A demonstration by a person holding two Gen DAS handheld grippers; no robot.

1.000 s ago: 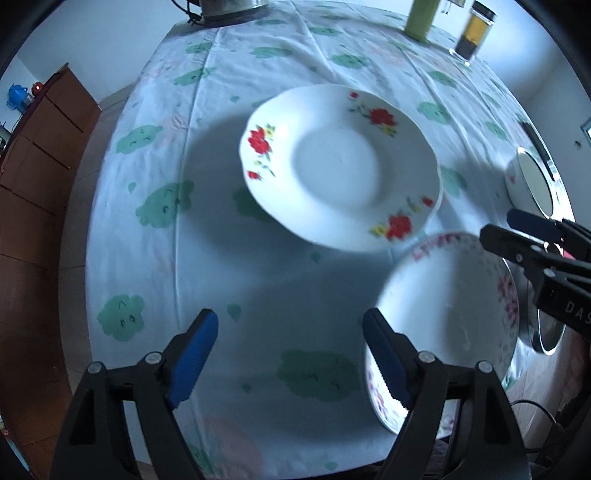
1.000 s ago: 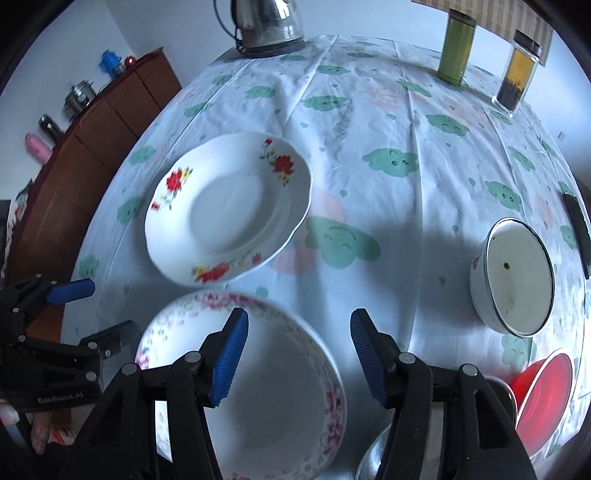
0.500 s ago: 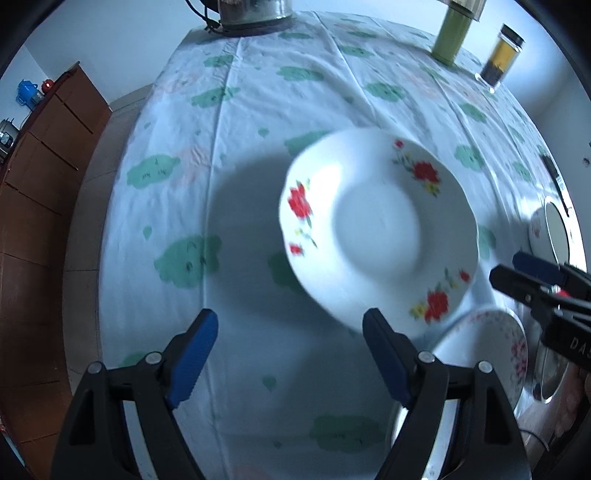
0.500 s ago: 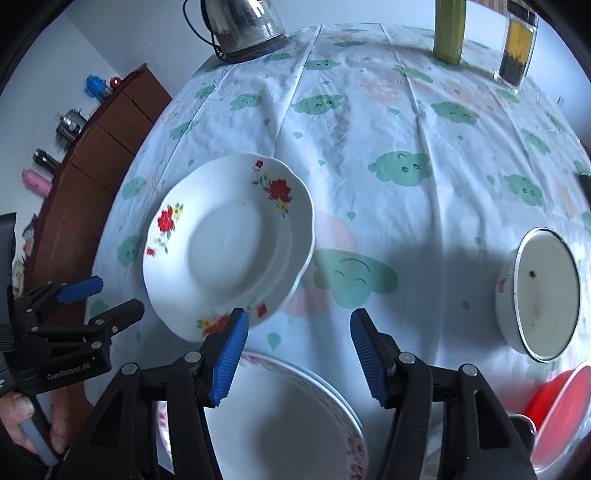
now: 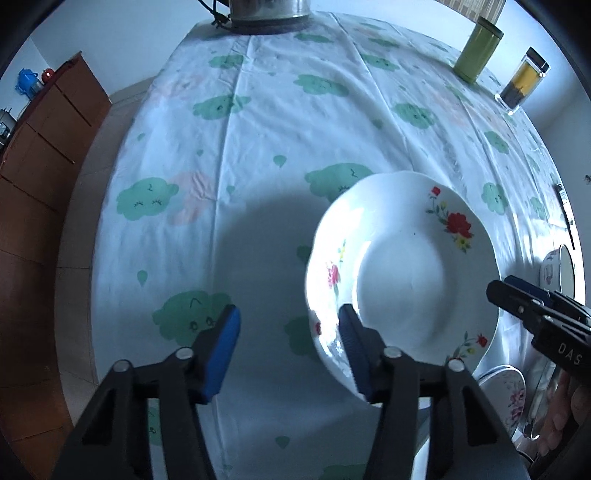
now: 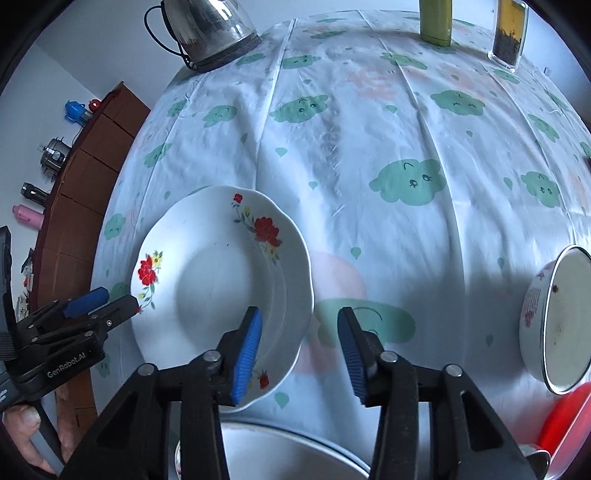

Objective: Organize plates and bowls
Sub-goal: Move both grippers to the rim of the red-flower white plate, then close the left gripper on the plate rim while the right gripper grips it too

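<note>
The left gripper (image 5: 288,339) and right gripper (image 6: 299,345) both gape wide, holding nothing. Between them the round floral plate (image 6: 221,291) lies flat, face up, on the cloud-print tablecloth (image 6: 369,147); no long axis.

Plate (image 6: 221,291): we see it on the table (image 6: 369,147), toward the near left corner.
Kettle (image 6: 207,29): at the far left corner.
Two jars (image 6: 436,18): at the far edge, right of the kettle.
Bowl (image 6: 557,321): at the right edge, tilted.
Second plate (image 5: 506,391): at the near edge, right of the first plate.
Cabinet (image 6: 88,192): beside the table's left edge.
</note>
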